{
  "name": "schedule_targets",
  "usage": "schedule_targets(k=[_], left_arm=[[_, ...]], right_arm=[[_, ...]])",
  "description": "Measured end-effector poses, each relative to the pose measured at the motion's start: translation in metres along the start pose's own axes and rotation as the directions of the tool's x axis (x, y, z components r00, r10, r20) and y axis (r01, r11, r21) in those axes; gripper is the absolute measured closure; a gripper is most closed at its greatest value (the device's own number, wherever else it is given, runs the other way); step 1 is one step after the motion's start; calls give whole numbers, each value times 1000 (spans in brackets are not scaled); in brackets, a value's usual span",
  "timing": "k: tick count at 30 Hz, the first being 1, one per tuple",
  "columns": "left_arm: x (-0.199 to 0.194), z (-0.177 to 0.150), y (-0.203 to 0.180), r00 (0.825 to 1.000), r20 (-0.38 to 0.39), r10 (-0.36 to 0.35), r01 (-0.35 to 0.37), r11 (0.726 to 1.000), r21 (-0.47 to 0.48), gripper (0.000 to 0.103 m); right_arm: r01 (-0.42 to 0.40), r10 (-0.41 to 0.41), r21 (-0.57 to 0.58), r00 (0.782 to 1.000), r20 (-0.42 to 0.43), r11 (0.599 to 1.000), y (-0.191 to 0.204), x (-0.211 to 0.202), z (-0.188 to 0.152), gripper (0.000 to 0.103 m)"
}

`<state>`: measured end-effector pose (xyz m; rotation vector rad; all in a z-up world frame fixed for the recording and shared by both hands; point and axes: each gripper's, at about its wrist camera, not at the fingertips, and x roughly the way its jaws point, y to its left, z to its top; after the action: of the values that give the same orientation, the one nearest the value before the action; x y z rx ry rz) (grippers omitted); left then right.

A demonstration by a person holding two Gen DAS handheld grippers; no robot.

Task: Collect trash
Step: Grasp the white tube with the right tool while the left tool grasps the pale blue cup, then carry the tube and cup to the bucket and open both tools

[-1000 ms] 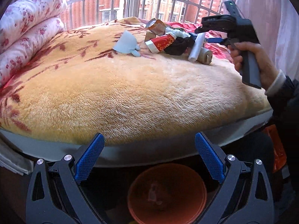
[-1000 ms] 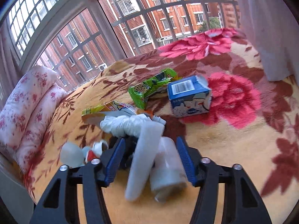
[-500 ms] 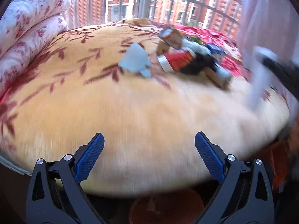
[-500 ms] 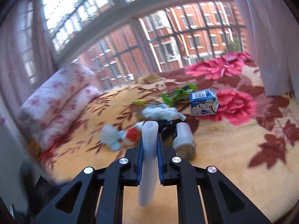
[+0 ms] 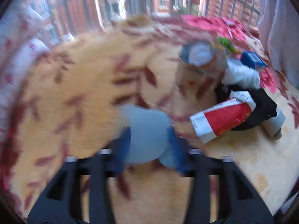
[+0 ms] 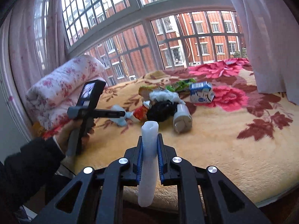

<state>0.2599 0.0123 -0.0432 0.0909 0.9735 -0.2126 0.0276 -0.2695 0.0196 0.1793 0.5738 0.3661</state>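
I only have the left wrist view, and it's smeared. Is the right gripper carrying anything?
Observer: Yes. The right tongs are shut on a white tube, held upright.
Reviewer: Where is that gripper?
Observer: At the near edge of the bed, short of the trash pile.
Reviewer: Have my left tongs reached the blue scrap?
Observer: In the right wrist view the left tongs have their tips at the scrap. I cannot tell whether they have closed on it.
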Motion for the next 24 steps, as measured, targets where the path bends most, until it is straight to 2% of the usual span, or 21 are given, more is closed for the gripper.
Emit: schedule_targets(k=[2,3,9,14,17,21,24], left_arm=[[-3,-3,-7,1000,16,-21,21,1000,15,88],[-6,-5,-11,999,23,-22,22,999,26,90],[-48,-36,-32,993,119,-20,17,1000,24,90],[-92,-79,-50,982,172,84,-84,996,-8,90],[-128,-113,-64,975,213,67,-71,997,10,90],[-165,-160,-78,977,212,34,-37,999,11,90],[-176,-194,-87,979,204,28,-30,1000,7,90]], right_arm=[[-7,7,1,1000,-12,1000,0,4,-3,89],[-3,3,2,1000,-14,1000,1,5,-5,89],[-5,5,-1,1000,-22,1000,6,6,-10,89],[-21,21,0,999,-34,1000,16,0,-12,89],[-51,51,4,998,-34,999,26,-11,-14,89],[-96,96,-4,994,-45,995,40,-30,-20,89],[-117,116,-13,990,-75,993,52,-41,-32,89]])
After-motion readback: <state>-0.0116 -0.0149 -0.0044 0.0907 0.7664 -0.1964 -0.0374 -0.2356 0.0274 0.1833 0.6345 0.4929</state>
